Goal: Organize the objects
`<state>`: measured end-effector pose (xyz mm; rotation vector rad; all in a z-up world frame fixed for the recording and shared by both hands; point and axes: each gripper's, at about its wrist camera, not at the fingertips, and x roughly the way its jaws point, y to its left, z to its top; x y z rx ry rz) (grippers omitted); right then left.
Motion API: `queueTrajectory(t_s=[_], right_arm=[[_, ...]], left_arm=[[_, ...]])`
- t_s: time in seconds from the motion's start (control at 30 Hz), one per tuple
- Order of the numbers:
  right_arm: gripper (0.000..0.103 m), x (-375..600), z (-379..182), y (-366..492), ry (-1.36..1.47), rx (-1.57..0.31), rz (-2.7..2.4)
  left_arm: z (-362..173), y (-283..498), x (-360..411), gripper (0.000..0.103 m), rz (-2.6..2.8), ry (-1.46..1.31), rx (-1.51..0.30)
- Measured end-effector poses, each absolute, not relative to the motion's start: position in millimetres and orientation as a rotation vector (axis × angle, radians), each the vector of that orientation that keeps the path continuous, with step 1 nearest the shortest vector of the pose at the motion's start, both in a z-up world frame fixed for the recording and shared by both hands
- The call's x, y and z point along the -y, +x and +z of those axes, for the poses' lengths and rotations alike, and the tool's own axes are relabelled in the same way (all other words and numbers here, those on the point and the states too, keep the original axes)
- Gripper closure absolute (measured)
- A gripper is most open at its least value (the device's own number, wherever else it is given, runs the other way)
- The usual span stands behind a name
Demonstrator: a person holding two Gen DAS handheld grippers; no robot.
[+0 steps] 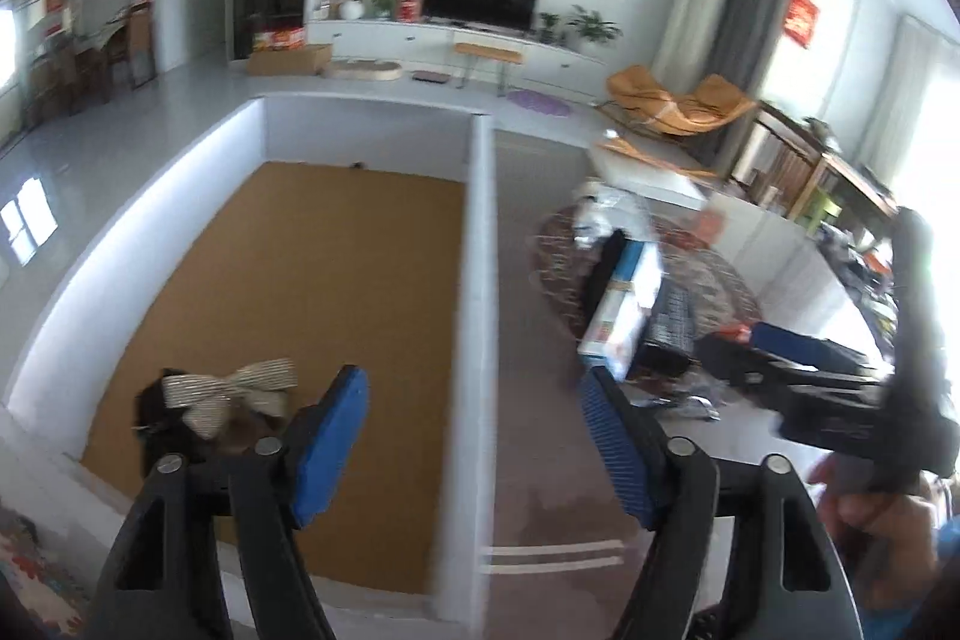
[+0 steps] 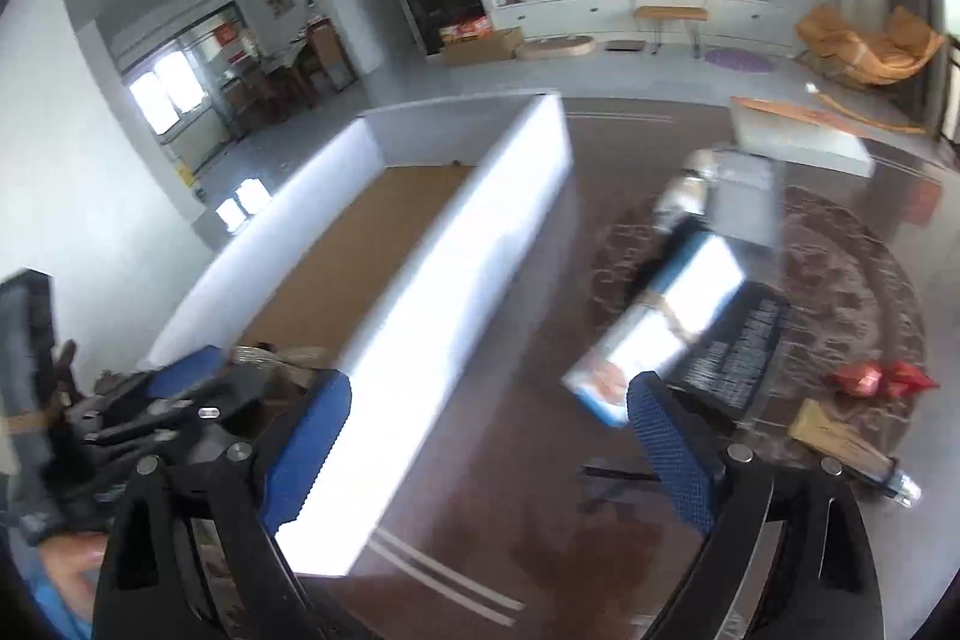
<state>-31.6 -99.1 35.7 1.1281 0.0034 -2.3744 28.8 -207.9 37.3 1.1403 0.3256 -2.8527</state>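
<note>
A white open box [image 1: 480,232] with a brown floor stands on the dark table; it also shows in the right wrist view [image 2: 456,244]. A dark item with a striped bow [image 1: 228,394] lies in its near left corner. My left gripper [image 1: 474,442] is open and empty above the box's right wall. My right gripper [image 2: 486,442] is open and empty, just right of the box. A blue-and-white carton [image 2: 666,316], a dark packet [image 2: 738,352], a red wrapped item [image 2: 876,379] and a tan tube [image 2: 846,448] lie on a round patterned mat [image 2: 840,280].
A white block [image 2: 798,136] and clear wrapped items [image 2: 720,196] sit at the table's far side. The right gripper [image 1: 828,382] shows at right in the left wrist view. Beyond the table lie a TV, a cabinet and an orange chair.
</note>
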Motion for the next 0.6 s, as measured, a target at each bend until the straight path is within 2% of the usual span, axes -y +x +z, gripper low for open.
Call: queueTrajectory(t_s=[0.07,0.1,0.3,0.43,0.6], right_arm=[[0.009,59.8,12.8,-34.0,1.181,-0.065,-2.48],[0.009,38.8,2.3,-32.7,1.215,-0.093,-2.52],[0.009,-57.9,-41.0,-14.6,1.354,-0.051,-2.684],[0.009,-77.7,-57.7,-9.7,1.414,-0.062,-2.732],[0.009,-85.3,-56.9,-18.4,1.415,-0.055,-2.77]], left_arm=[[38.1,27.7,165.3,0.007,-2.975,1.182,-0.27],[33.4,26.8,146.3,0.006,-3.016,1.211,-0.238],[-49.9,1.3,62.6,0.006,-2.991,1.554,-0.11],[-80.9,-20.0,24.6,0.006,-2.906,1.552,0.039],[-93.6,-45.3,5.7,0.006,-2.829,1.541,0.082]])
